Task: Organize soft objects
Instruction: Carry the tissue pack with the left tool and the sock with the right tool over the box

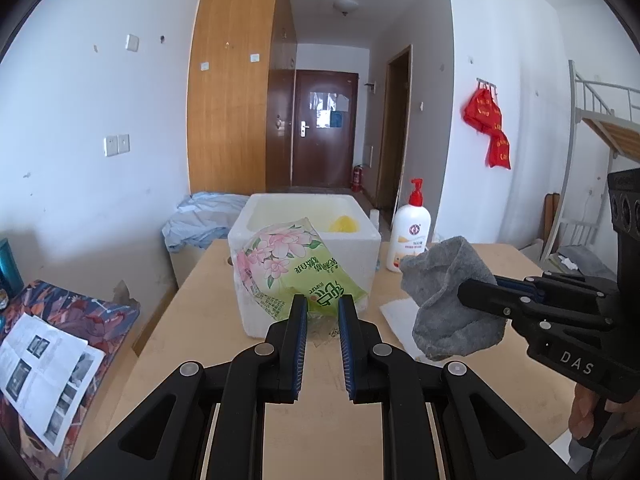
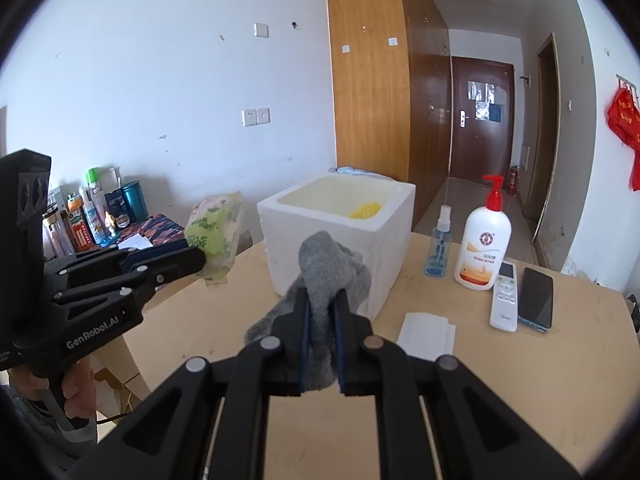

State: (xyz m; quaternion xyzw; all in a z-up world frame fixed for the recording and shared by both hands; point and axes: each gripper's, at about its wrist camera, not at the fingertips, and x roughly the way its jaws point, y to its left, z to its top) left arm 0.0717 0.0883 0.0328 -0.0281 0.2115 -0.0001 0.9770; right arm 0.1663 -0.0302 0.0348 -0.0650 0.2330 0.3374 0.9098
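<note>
Grippers both hold something before the foam box (image 2: 336, 236): left gripper (image 1: 323, 304) pinches a tissue pack (image 1: 288, 268), right gripper (image 2: 320, 300) clamps a grey cloth (image 2: 328, 268).

"das" and "genrobot.ai" on hand-held gripper (image 2: 200, 258) bodies

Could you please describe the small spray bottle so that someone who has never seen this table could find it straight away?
Start at the white foam box on the wooden table. To its right stands a tall white pump bottle with a red top. The spray bottle stands just left of that: far smaller, clear blue, with a slim white nozzle.
</note>
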